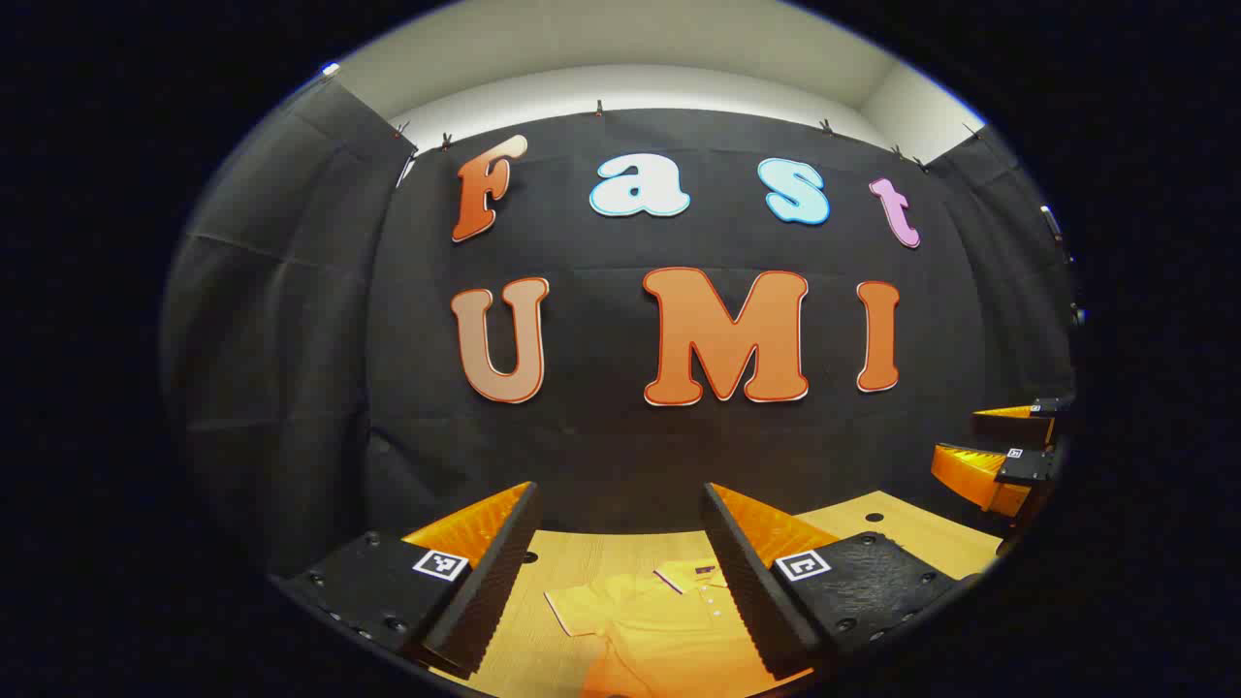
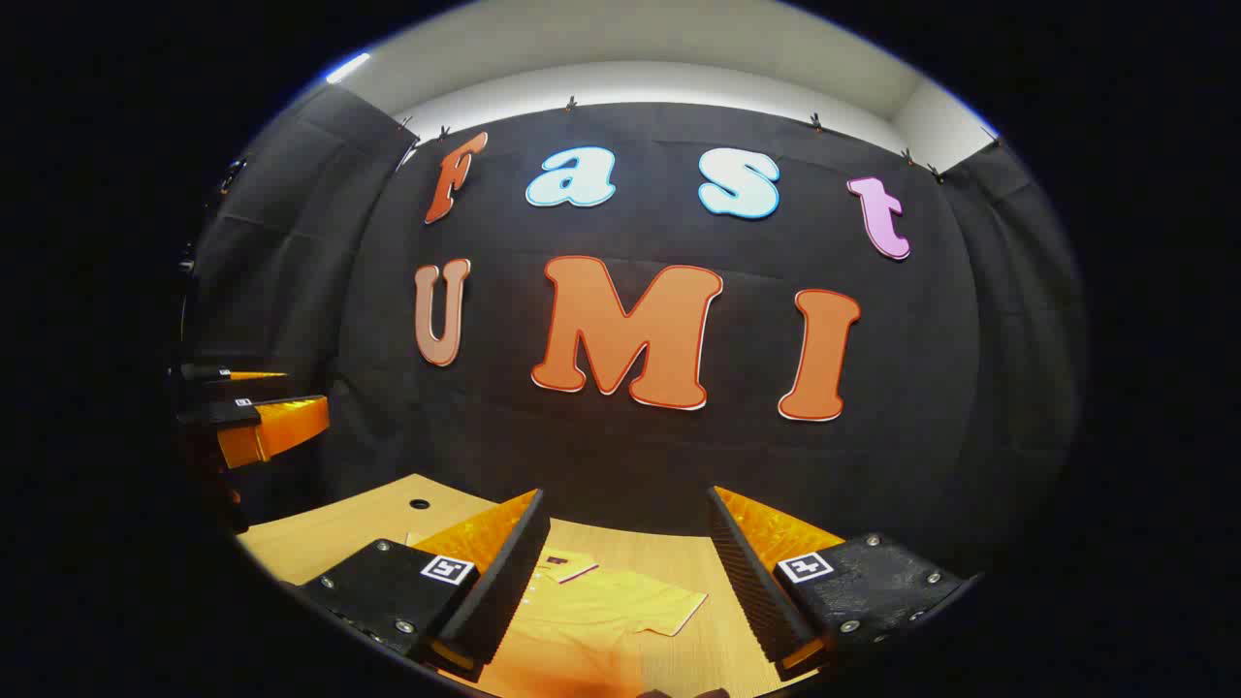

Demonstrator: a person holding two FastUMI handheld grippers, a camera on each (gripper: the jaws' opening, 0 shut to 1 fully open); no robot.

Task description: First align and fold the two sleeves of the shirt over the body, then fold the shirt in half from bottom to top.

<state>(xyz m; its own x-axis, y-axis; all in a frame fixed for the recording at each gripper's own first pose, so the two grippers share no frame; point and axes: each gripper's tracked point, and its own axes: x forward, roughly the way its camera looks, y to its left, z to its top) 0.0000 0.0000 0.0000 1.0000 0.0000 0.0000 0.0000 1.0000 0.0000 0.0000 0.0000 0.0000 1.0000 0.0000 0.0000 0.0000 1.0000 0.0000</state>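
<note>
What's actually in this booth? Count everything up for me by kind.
Shirts: 1, a yellow shirt lying flat on the table.
Tables: 1, a wooden table.
Grippers: 2, the left gripper and the right gripper, both open and held above the shirt.
Total: 4
</note>
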